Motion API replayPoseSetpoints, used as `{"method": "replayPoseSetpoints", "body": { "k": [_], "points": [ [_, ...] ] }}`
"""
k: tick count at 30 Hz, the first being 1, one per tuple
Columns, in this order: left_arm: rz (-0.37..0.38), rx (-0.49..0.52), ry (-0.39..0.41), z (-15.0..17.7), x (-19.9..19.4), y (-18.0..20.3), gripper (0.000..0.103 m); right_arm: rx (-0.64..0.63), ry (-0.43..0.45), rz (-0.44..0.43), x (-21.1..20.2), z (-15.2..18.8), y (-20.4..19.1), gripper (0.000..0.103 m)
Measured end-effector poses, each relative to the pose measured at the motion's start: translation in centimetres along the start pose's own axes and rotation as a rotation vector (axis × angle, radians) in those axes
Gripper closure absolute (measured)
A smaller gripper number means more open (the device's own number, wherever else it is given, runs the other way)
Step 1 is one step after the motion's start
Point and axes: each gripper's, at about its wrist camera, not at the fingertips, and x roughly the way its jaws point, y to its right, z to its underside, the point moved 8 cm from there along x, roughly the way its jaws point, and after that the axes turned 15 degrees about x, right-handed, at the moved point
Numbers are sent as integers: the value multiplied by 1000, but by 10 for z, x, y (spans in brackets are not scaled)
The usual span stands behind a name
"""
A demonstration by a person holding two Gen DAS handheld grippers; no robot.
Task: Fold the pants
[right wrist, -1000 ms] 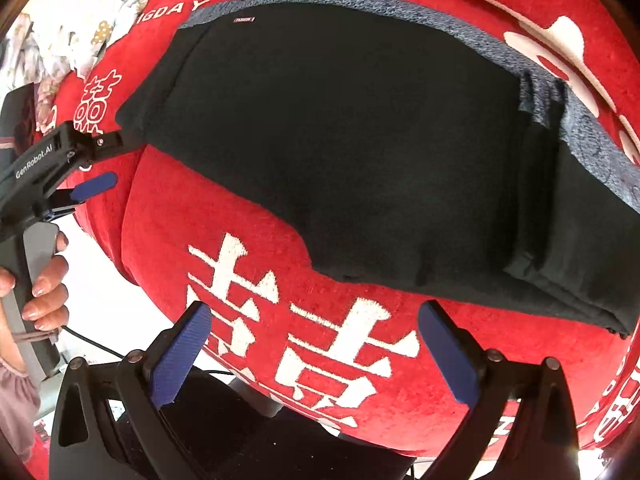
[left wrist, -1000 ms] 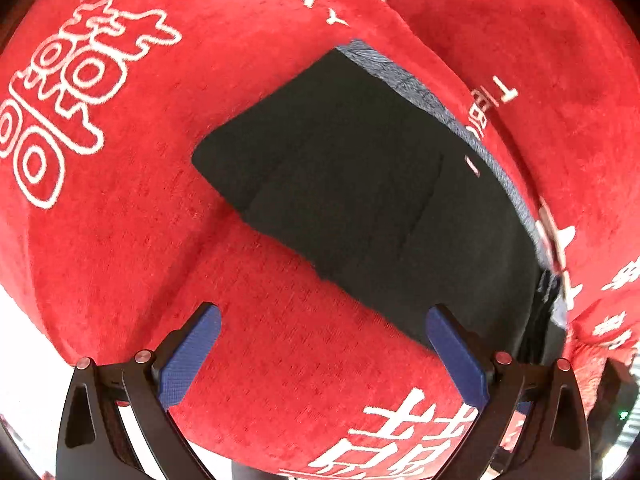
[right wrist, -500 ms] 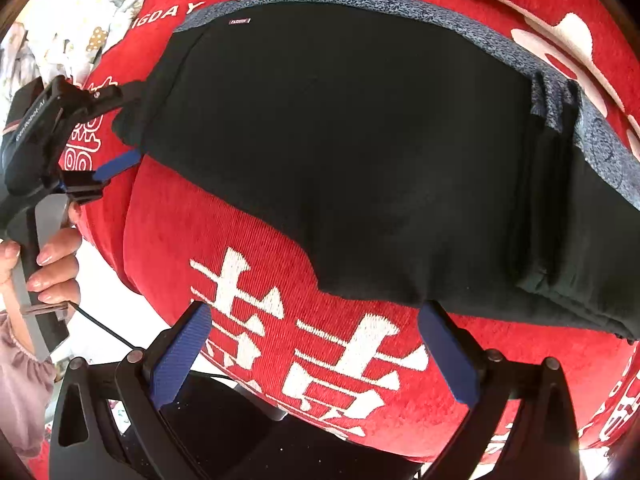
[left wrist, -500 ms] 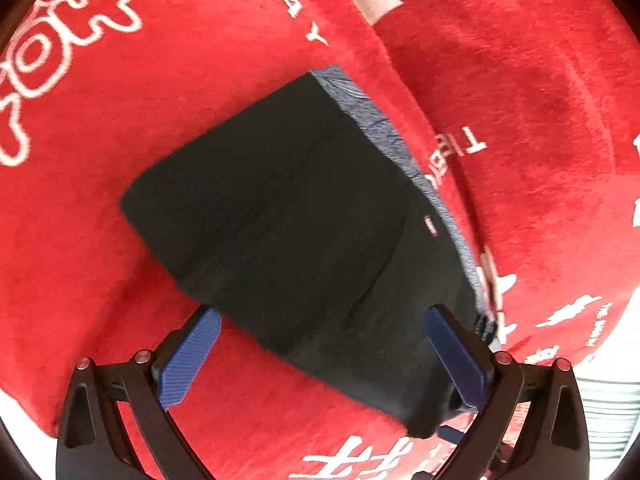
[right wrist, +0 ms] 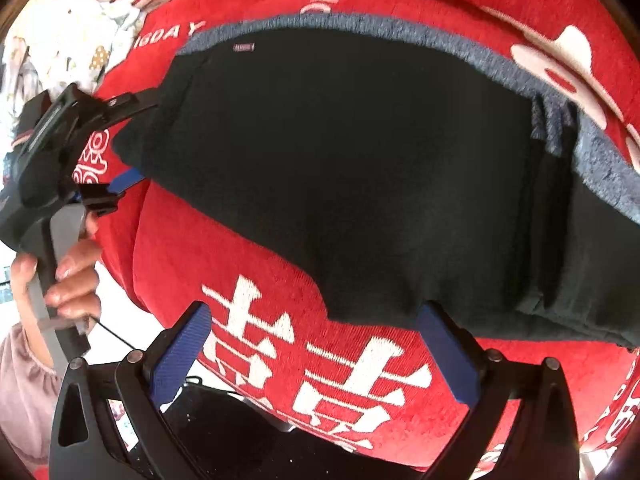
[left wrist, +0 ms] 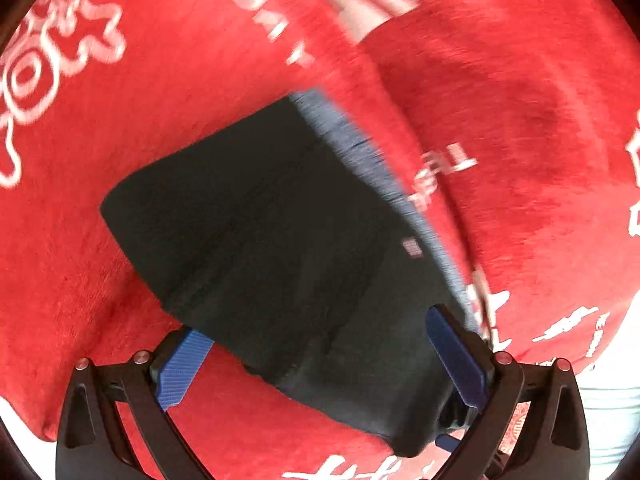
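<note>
**Both tongs spread wide at the near edge of a part-folded pair of pants**

The black pants lie as a folded slab on the red blanket, with the grey-blue waistband running along the far edge from 11 to 3 o'clock in the right wrist view.

The left gripper stands wide apart astride the end of the slab. One blue pad sits on the blanket at 7 o'clock and the other at 5 o'clock over the cloth. It grips nothing.

The right gripper is also spread and empty. Its right pad is at the hem at 5 o'clock, its left one over bare blanket.

I judge the step to be the approach for another fold. Next, each gripper probably needs to pinch the near edge and carry it over toward the waistband, keeping the layers stacked.

The left view is blurred, so the exact contact there is unclear.
</note>
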Motion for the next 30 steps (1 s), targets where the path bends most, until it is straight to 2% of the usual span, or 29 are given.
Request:
{"method": "replayPoseSetpoints", "body": {
  "k": [3, 6, 7, 9, 10, 12, 13, 16, 18, 19, 20, 23, 27, 30],
  "points": [
    [-24, 82, 25, -7, -2, 18, 0, 2, 51, -8, -13, -15, 0, 0],
    [-131, 123, -43, -3, 17, 13, 3, 6, 99, -10, -27, -38, 1, 0],
    [-175, 131, -56, -1, 22, 10, 8, 7, 112, -13, -32, -47, 0, 0],
    [-286, 164, -90, 3, 28, 0, 43, 4, 138, -24, -41, -65, -5, 0],
    [-335, 193, -87, 3, 27, -3, 47, -8, 150, -33, -48, -78, -11, 0],
    [-386, 262, -54, 3, 22, 2, 59, -36, 159, -54, -56, -97, -26, 0],
    [-439, 357, -42, 4, 21, 11, 60, -50, 155, -68, -59, -104, -34, 0],
    [-617, 632, -18, 12, 26, 36, 62, -106, 98, -132, -61, -130, -77, 2],
    [-690, 733, -8, 16, 30, 45, 62, -148, 37, -168, -56, -138, -109, 7],
    [-714, 764, -3, 18, 30, 47, 62, -171, 4, -188, -53, -142, -126, 13],
    [-722, 775, 1, 19, 29, 46, 62, -197, -35, -203, -47, -144, -145, 19],
    [-740, 794, 6, 21, 28, 45, 62, -279, -155, -203, -25, -137, -189, 19],
    [-767, 826, 15, 21, 29, 47, 62, -410, -276, -141, 6, -122, -238, 18],
    [-770, 835, 21, 21, 29, 47, 62, -451, -355, -81, 30, -112, -251, 18]
  ]
}}
